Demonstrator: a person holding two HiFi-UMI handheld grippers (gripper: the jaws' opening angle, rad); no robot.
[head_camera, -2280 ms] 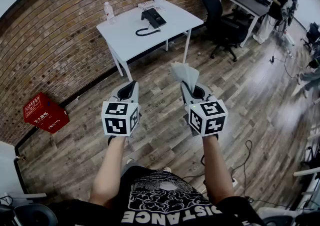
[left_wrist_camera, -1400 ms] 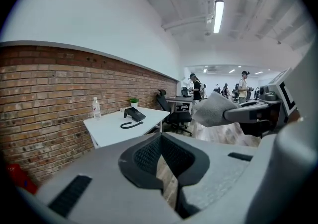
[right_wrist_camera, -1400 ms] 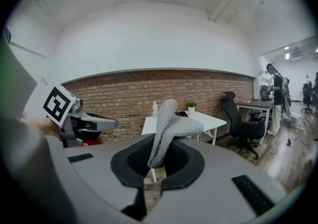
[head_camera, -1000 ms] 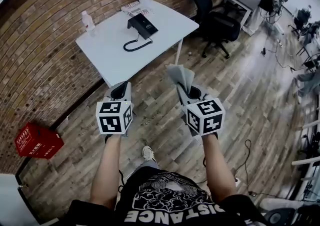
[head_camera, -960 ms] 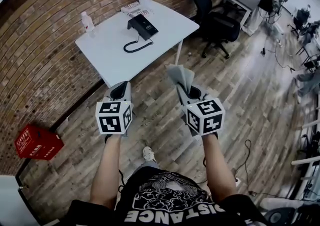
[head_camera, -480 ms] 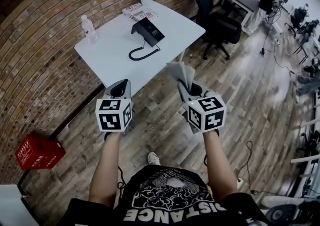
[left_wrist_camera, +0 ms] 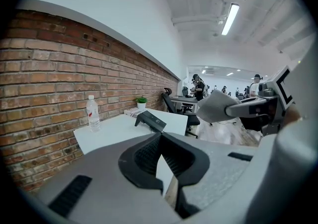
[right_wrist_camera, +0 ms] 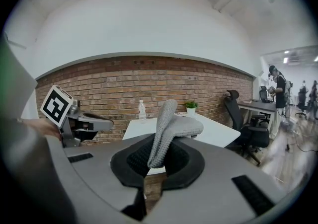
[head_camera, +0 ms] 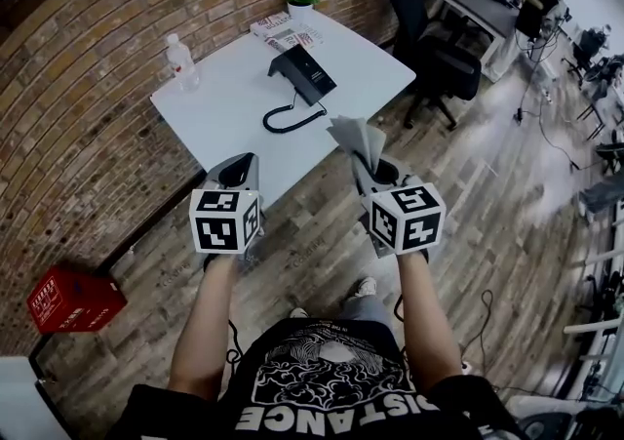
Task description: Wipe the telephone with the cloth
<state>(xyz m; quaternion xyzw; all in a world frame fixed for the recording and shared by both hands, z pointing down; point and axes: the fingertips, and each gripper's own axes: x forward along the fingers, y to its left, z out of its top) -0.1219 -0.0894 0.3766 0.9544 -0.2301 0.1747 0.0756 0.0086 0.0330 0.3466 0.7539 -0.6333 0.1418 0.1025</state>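
Your right tool (right_wrist_camera: pixel 159 157) is clamped on the cloth (right_wrist_camera: pixel 171 124), upright and ready to wipe; left tool (left_wrist_camera: pixel 160 154) looks closed, empty. Telephone (head_camera: pixel 304 74) sits at 12 o'clock on the surface (head_camera: pixel 229 111), well apart.

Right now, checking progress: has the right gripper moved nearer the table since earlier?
Yes. The right gripper, holding the cloth, has come forward toward the white table.

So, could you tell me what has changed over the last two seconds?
The person has walked closer to the table, so it and the telephone sit nearer. Nothing was grasped or released: the right hand-held gripper still holds the cloth, and the left hand-held gripper stays shut, empty.
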